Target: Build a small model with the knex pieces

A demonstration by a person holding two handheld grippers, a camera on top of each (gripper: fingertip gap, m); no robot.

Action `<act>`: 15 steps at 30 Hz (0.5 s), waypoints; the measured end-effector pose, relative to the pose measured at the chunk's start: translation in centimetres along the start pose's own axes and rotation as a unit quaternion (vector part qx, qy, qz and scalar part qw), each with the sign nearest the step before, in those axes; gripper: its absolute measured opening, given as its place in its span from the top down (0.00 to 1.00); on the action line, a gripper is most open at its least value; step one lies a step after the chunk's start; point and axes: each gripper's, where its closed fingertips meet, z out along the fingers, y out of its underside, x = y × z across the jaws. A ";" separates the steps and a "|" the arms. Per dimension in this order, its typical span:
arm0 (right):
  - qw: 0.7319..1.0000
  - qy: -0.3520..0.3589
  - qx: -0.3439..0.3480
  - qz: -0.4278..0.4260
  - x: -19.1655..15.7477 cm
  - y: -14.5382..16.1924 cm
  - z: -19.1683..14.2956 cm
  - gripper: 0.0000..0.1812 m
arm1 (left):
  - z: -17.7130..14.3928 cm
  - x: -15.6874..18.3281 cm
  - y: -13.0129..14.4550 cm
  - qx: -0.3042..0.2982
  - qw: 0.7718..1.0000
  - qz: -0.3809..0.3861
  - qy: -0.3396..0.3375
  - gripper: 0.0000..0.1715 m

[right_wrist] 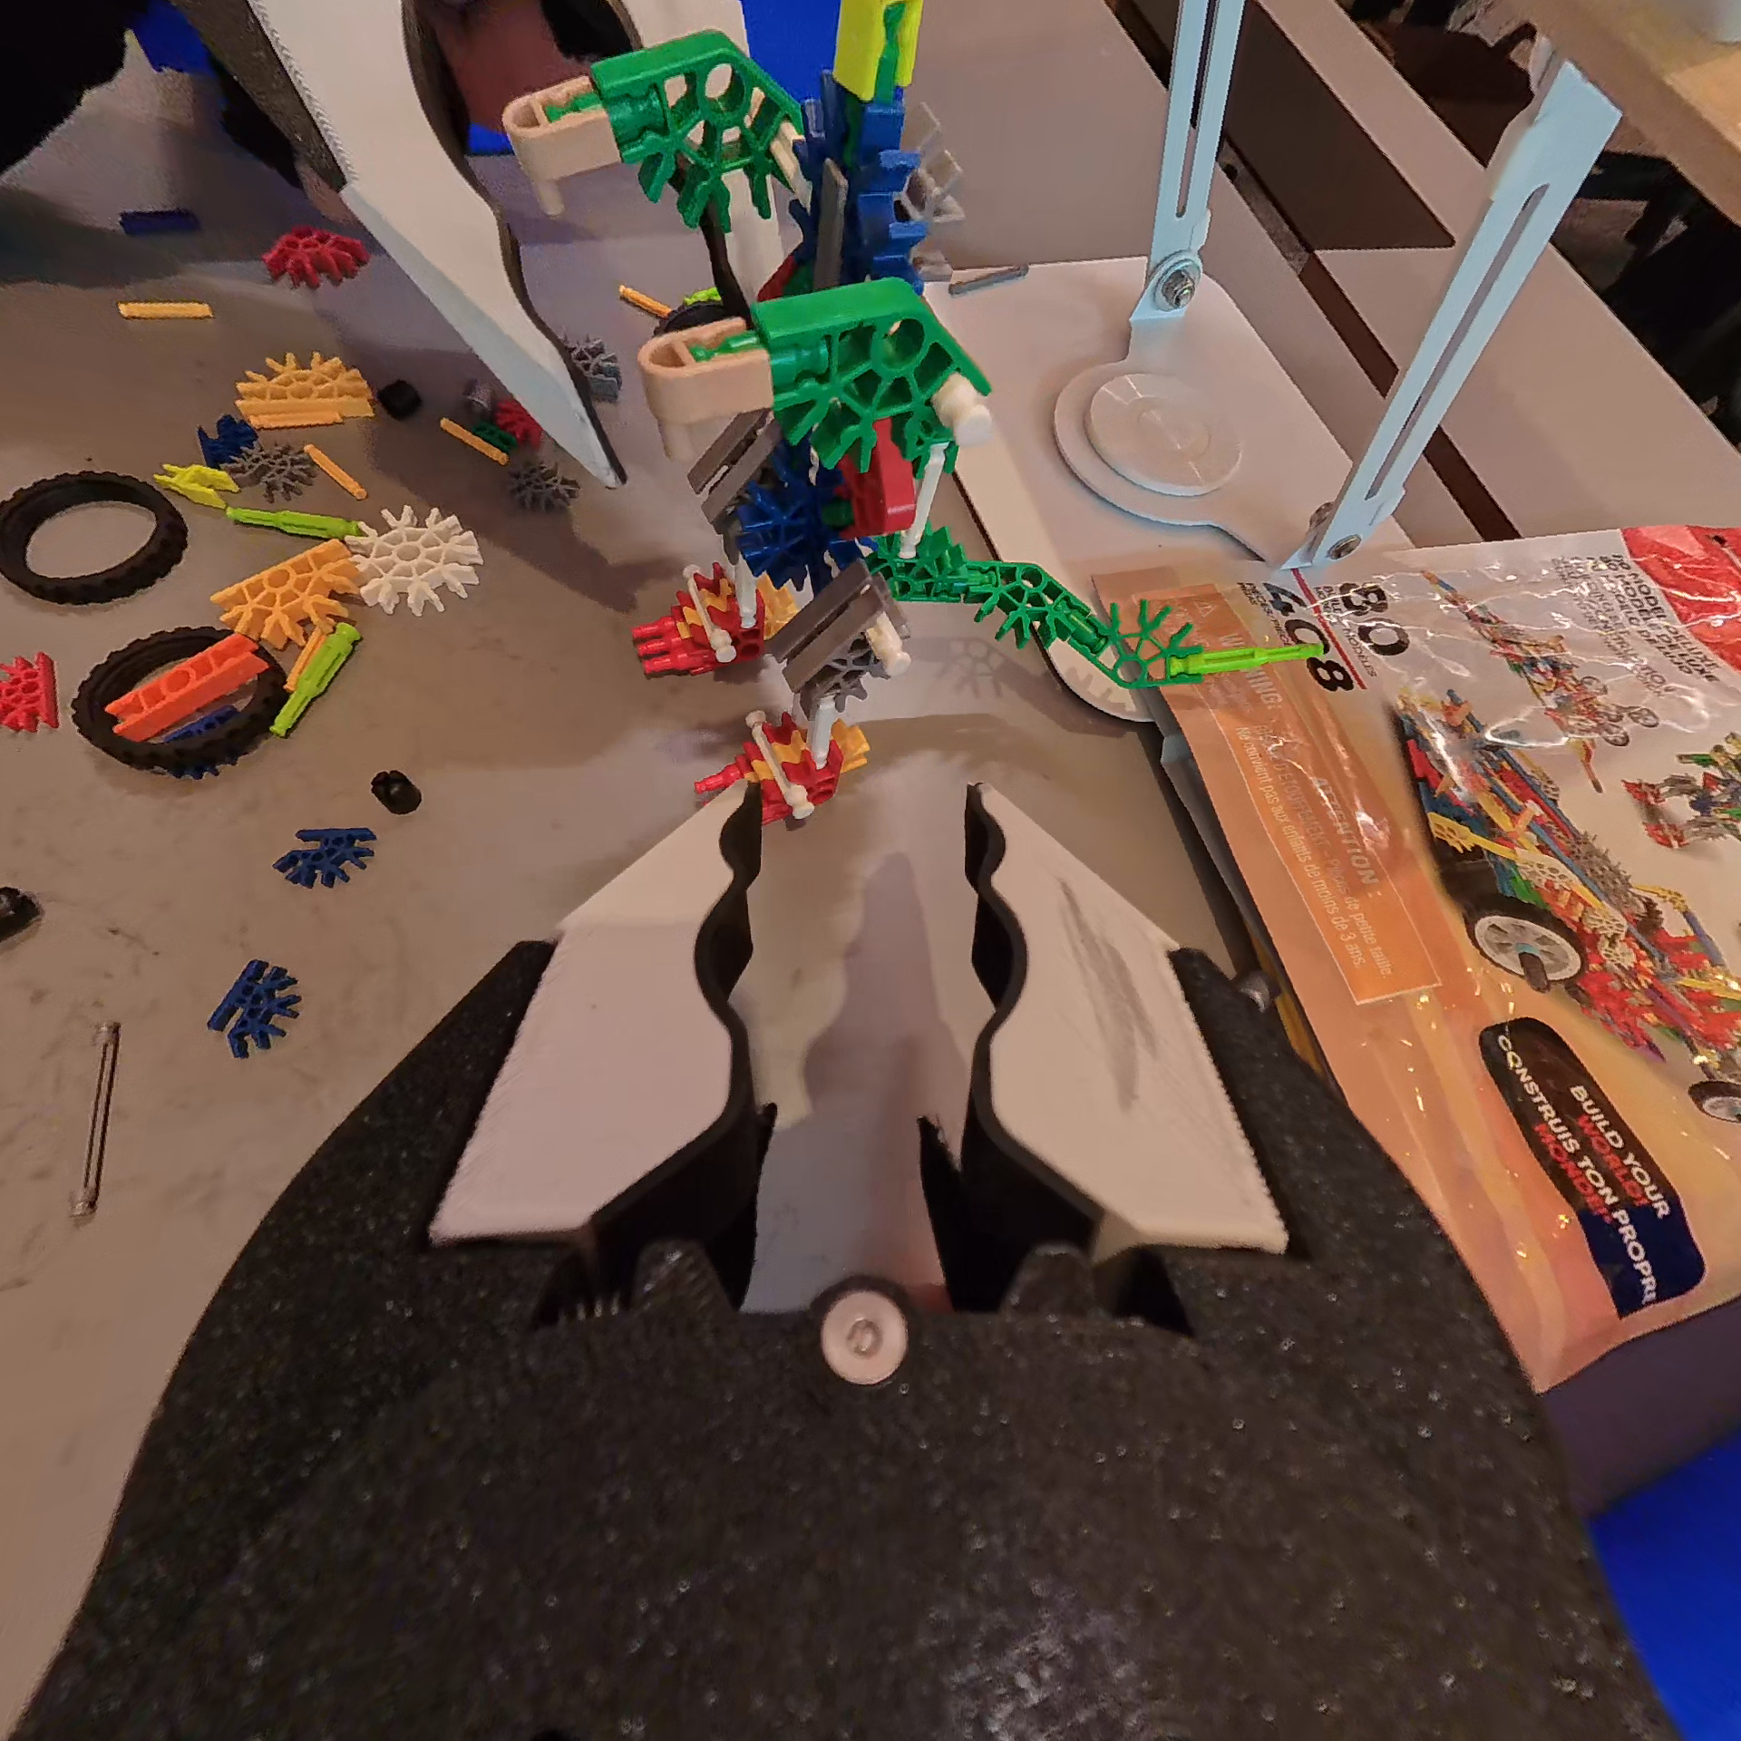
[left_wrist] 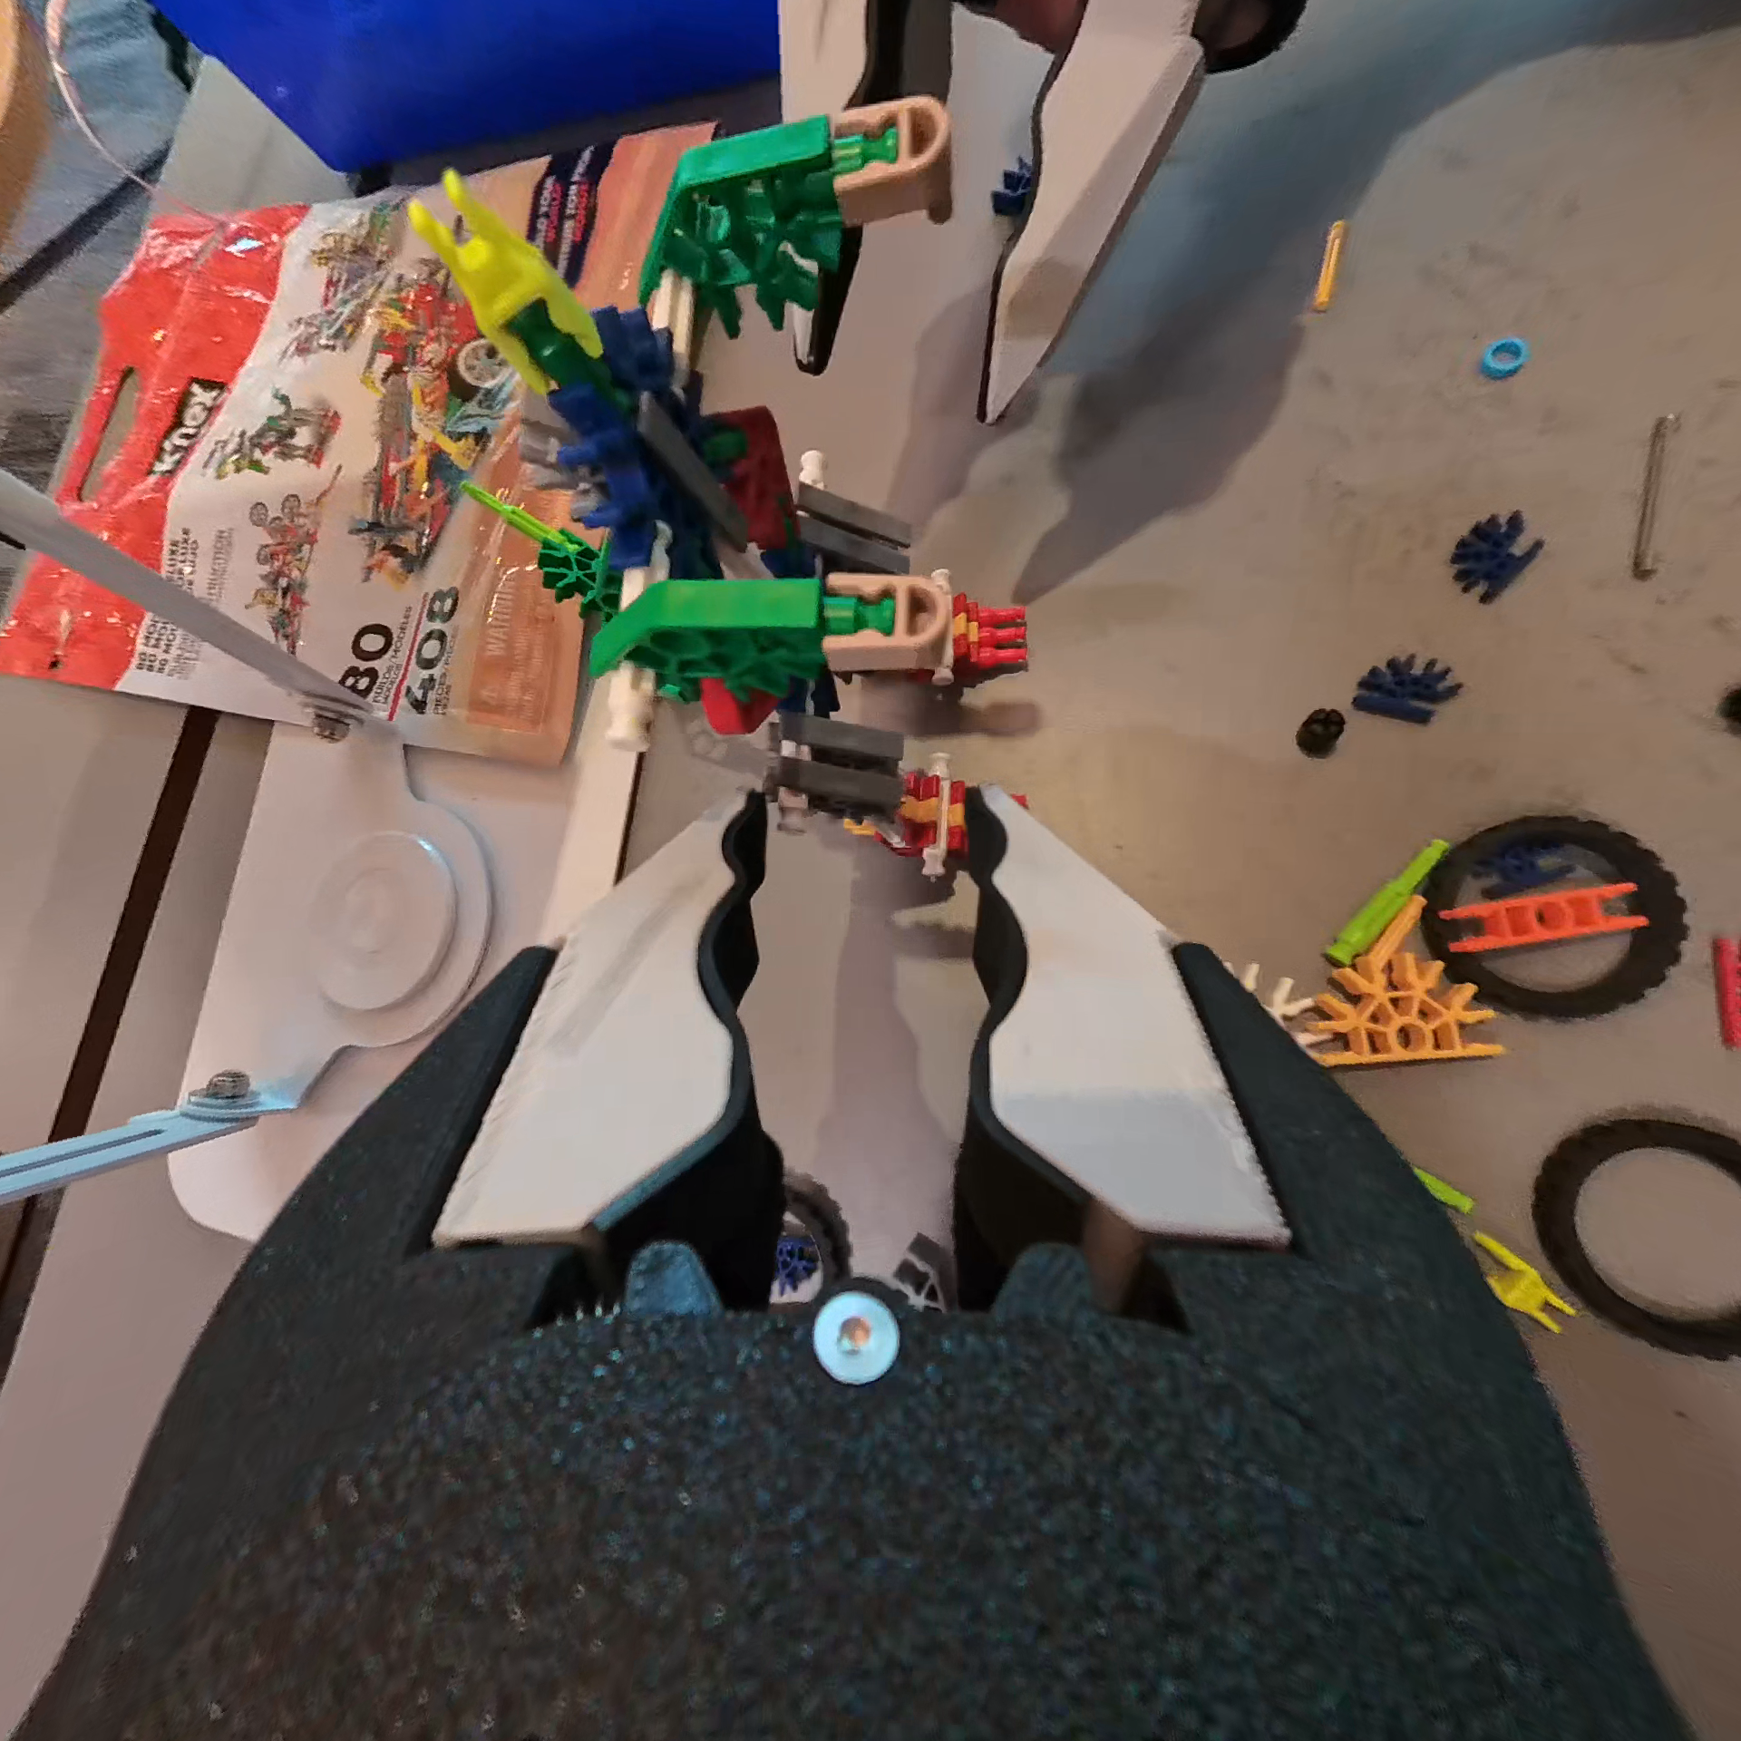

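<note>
Claws (left_wrist: 862,810) (right_wrist: 862,801) agape beside toy model (right_wrist: 820,452)

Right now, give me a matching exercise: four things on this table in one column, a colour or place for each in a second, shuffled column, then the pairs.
Things:
1. snowflake connector
2. tyre with nothing inside
3. toy model
4. printed bag

Descriptions:
A. black
B. white
C. standing just ahead of both open grippers, right and left
D. lying flat at the right side of the right wrist view

Pairs: 1-B, 2-A, 3-C, 4-D
</note>
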 end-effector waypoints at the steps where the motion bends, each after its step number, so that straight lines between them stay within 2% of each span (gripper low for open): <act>1: 1.000 0.000 -0.002 -0.001 0.0 0.1 0.0 0.76 | 0.0 0.1 0.3 -0.008 1.000 -0.003 0.004 0.77; 3: 1.000 0.000 -0.004 -0.002 0.0 0.1 0.0 0.76 | -0.2 0.6 1.0 -0.030 0.999 -0.007 0.018 0.75; 9: 1.000 -0.002 -0.005 -0.001 -0.1 0.2 0.1 0.77 | -0.9 4.1 1.3 -0.059 0.994 0.024 0.084 0.78; 15: 1.000 -0.001 -0.007 -0.002 0.0 0.4 0.1 0.77 | -1.0 8.2 -0.9 -0.022 0.985 0.061 0.161 0.81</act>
